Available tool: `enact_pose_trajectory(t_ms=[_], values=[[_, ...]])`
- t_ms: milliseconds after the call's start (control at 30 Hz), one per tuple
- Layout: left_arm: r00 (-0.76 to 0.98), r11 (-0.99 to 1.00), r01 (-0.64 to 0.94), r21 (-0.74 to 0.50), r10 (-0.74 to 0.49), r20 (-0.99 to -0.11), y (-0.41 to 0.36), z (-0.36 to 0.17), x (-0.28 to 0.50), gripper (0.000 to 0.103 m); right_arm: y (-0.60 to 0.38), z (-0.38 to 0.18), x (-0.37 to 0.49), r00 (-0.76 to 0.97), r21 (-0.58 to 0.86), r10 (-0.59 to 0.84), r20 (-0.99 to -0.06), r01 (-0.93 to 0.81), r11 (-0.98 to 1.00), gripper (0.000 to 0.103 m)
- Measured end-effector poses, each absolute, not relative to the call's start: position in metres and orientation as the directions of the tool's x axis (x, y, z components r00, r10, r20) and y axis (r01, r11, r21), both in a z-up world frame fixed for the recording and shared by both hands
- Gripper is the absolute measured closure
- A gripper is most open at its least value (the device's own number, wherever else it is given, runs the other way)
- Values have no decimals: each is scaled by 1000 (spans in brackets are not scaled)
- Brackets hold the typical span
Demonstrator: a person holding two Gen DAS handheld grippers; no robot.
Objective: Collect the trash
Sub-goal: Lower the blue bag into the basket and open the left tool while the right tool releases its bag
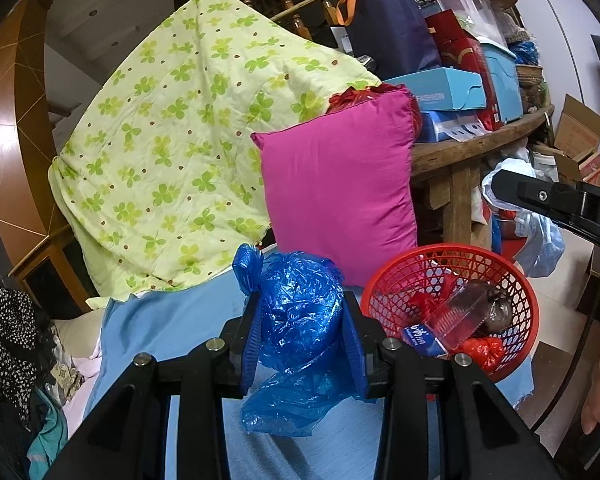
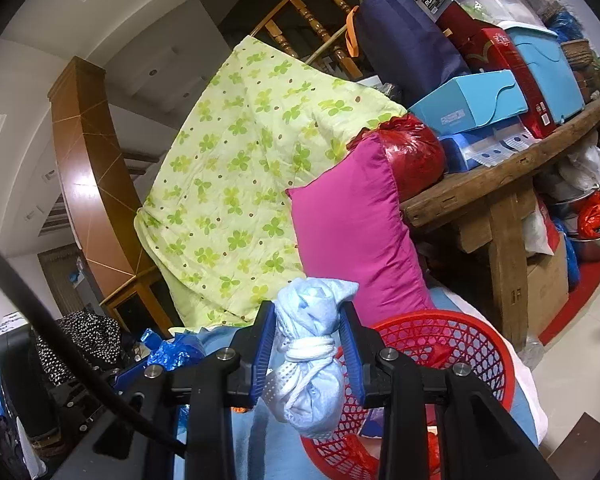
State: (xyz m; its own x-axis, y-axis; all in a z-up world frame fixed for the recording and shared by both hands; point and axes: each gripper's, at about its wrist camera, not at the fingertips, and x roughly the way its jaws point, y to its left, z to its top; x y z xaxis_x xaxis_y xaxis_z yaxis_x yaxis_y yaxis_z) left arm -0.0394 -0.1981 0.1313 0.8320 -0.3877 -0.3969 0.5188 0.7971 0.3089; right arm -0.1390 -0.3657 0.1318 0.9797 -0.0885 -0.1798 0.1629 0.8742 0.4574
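Big green clover quilt (image 1: pixel 172 152) and pink pillow (image 1: pixel 340 184) fill both views. The red basket (image 1: pixel 512 280) sits on the blue sheet (image 1: pixel 172 320); only the left view shows the bottle (image 1: pixel 464 316) inside. Left gripper (image 1: pixel 302 330) fingers clamp a crumpled blue bag (image 1: pixel 300 320) beside it. Right gripper (image 2: pixel 309 354) fingers pinch a knotted pale-blue bundle (image 2: pixel 312 360) over the basket rim, seen clearly only in the right view.

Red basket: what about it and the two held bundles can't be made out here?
- Red basket, left wrist view: the clear plastic bottle covers the dark item beneath; basket floor unseen.
- Red basket, right wrist view: the right gripper and its pale blue bundle block most of the inside.
- Blue plastic bag in the left gripper: crumpled and opaque, contents unknown.
- Pale blue bundle: knotted shut, contents hidden.
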Motion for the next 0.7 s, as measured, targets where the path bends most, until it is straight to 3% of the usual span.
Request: enact_pose_trajectory(t_ms=[700], values=[[798, 750, 575, 326, -425, -428, -237, 125, -39, 63, -405, 130, -143, 977, 504, -79, -196, 169, 847, 68]])
